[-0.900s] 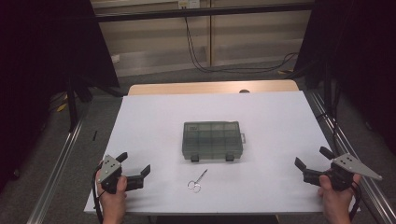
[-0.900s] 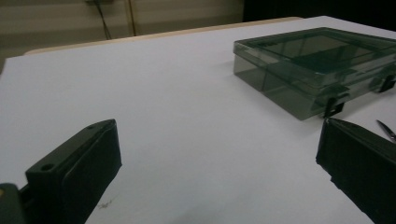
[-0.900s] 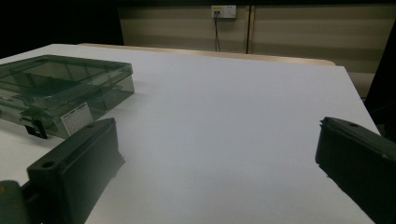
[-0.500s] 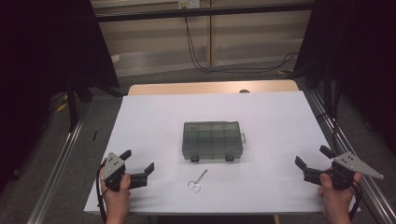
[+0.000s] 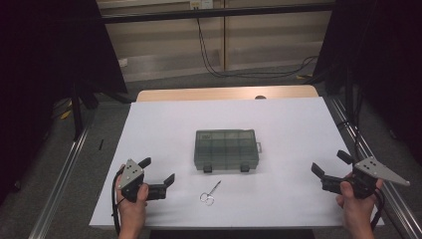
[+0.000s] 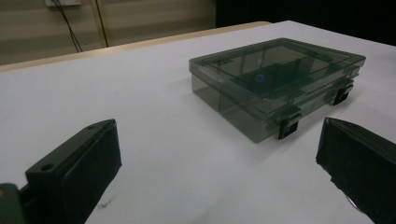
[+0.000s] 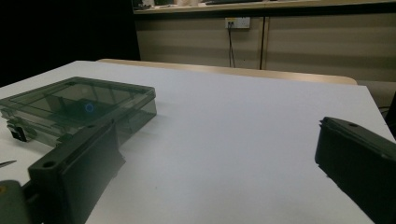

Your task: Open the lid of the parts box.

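A flat box (image 5: 226,150) made of see-through grey plastic sits in the middle of the counter (image 5: 164,124). It is a rectangle with its lid shut, and thin walls inside cut it into small spaces. Two dark clips hold the lid on the side nearest the person. Just in front of the box lies a small pair of shiny metal scissors (image 5: 209,193) with round finger loops.

The counter has a smooth white top, and a strip of pale wood shows along its far edge. Behind it is a tan wall with black cables hanging down. The room is dark on both sides.

The left gripper (image 5: 158,174) is held low near the front left corner and points toward the box. Its black jaws are spread wide with nothing between them. The right gripper (image 5: 331,167) is held near the front right edge, well apart from the box. Its jaws are spread wide too, and they hold nothing.
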